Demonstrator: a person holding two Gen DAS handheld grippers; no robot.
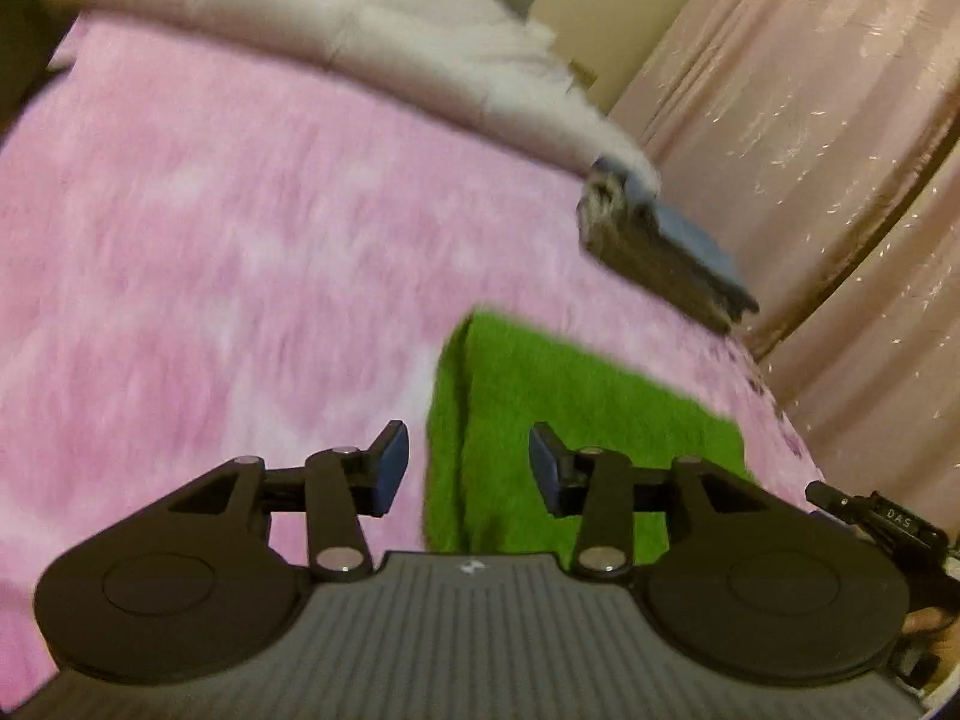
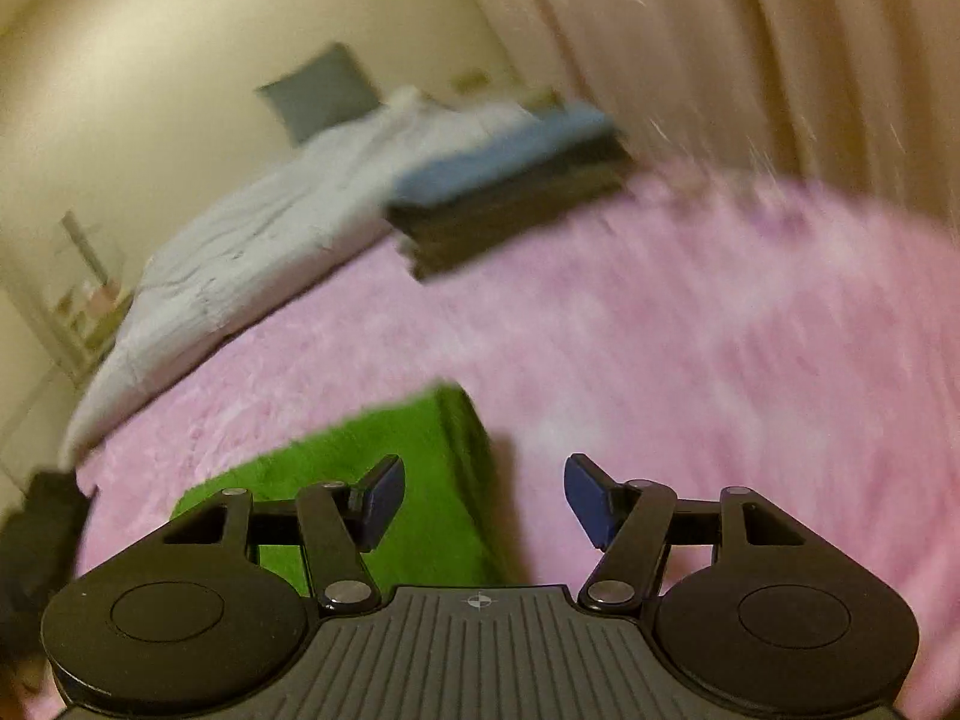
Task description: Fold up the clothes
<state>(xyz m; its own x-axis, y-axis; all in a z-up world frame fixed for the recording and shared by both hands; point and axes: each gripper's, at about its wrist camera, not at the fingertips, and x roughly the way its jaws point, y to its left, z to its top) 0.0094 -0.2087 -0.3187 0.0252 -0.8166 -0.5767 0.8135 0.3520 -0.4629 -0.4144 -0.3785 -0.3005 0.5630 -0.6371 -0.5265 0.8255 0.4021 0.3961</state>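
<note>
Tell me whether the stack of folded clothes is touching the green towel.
Apart. The left wrist view shows a strip of pink blanket between the stack of folded clothes and the green towel; the right wrist view shows that gap too.

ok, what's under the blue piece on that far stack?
The blue piece tops a stack of darker folded items resting on the pink blanket. Blur hides their count and colours.

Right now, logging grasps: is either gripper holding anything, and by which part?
Nothing is held. The left gripper and right gripper are both open above the folded green cloth.
</note>
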